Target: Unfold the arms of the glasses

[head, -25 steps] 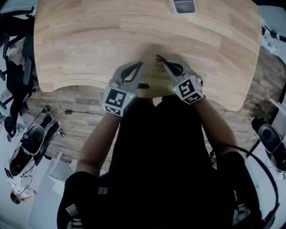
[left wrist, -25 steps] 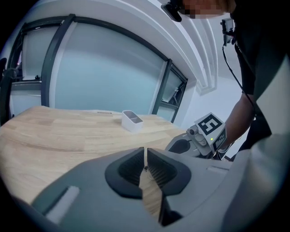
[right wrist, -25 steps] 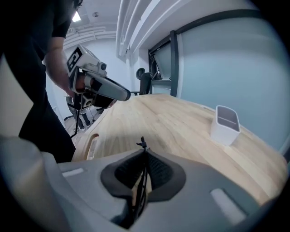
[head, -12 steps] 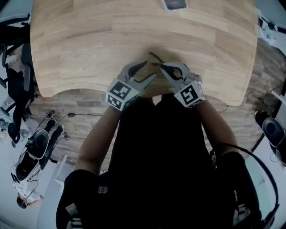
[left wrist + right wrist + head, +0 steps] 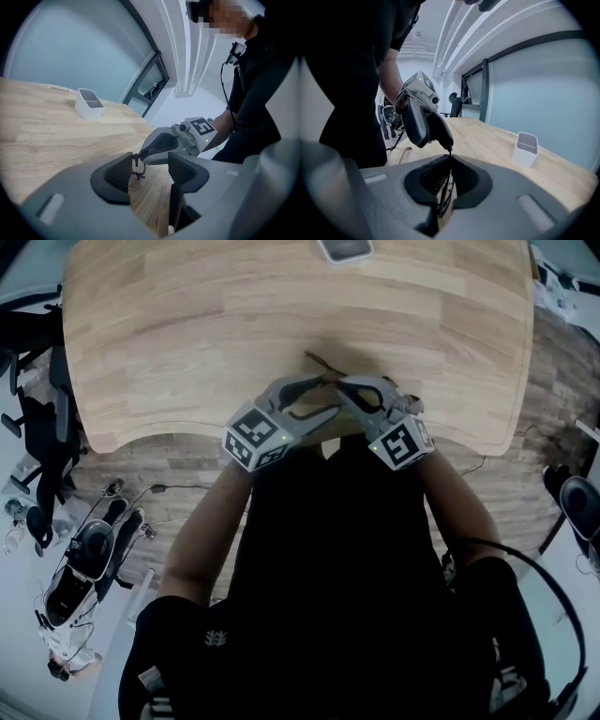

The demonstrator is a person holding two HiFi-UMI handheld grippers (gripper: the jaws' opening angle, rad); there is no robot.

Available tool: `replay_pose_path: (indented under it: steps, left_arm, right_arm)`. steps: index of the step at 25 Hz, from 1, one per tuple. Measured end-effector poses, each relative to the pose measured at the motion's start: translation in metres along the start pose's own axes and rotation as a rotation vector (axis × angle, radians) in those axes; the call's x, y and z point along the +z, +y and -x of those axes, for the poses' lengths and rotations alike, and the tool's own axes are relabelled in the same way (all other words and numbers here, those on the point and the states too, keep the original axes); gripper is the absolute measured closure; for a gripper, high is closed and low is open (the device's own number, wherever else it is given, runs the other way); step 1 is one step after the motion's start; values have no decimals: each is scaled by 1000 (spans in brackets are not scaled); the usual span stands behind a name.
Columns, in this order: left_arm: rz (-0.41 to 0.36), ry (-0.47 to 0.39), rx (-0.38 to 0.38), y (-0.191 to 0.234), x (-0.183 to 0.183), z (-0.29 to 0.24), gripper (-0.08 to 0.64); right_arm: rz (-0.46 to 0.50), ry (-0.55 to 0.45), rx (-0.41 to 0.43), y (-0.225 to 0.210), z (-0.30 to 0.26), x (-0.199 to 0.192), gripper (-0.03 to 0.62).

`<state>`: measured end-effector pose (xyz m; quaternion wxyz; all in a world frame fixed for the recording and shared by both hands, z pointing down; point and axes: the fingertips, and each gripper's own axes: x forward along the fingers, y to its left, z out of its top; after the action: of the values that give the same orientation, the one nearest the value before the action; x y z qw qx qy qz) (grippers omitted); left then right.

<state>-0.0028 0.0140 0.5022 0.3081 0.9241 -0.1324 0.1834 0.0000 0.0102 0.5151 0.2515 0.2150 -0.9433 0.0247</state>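
Right gripper (image 5: 450, 161) fingers are pressing together, pinching the thin dark glasses (image 5: 445, 192) by the frame. Left gripper (image 5: 151, 164) jaws have just been opening and are standing wide apart, with the glasses in the gap near one pad, not squeezed. Both grippers are meeting over the near edge of the wooden table (image 5: 187, 324). A white tray (image 5: 89, 104) is sitting farther back.

The glasses (image 5: 321, 368) have a thin, dark wire frame. They are pinched between the closed jaws of the right gripper (image 5: 339, 382), close over the near edge of the wooden table (image 5: 187, 334). In the head view one slim arm juts out toward ten o'clock. In the left gripper view a round lens hangs toward six o'clock, below the pinched part.
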Motion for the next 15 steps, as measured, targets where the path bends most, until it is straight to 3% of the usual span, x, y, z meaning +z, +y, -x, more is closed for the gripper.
replay_pose_path:
  steps: [9, 15]
  left_arm:
    - [-24, 25, -53, -21, 3, -8, 331]
    - [-42, 34, -72, -34, 1, -11, 332]
  right_arm:
    - [3, 12, -24, 3, 15, -10, 572]
    - [-30, 54, -49, 6, 28, -28, 529]
